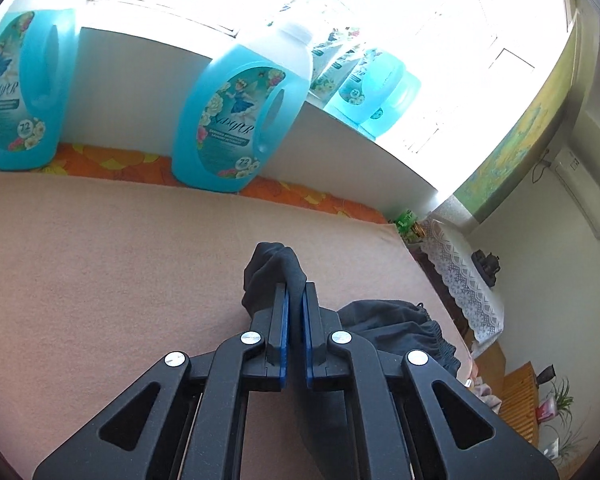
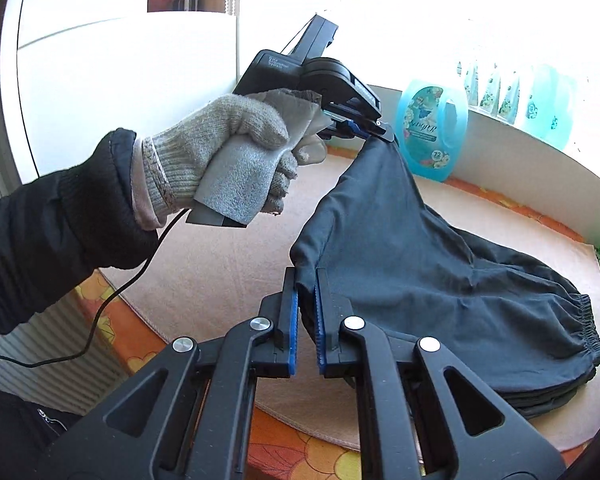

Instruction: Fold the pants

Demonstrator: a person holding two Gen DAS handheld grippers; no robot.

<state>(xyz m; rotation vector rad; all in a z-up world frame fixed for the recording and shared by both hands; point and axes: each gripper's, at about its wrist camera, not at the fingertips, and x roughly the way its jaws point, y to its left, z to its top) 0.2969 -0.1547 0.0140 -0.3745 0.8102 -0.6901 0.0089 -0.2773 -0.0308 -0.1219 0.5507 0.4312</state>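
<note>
Pants (image 2: 412, 264), dark soft jersey with a gathered elastic waistband, drape off the pink felt mat (image 2: 220, 272); left gripper (image 2: 374, 130) and right gripper (image 2: 306, 280) each clench a hem corner.

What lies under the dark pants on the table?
The pants rest on a pinkish cloth laid over an orange floral cover. Both grippers lift one end; whatever is beneath the waistband end is covered.
</note>
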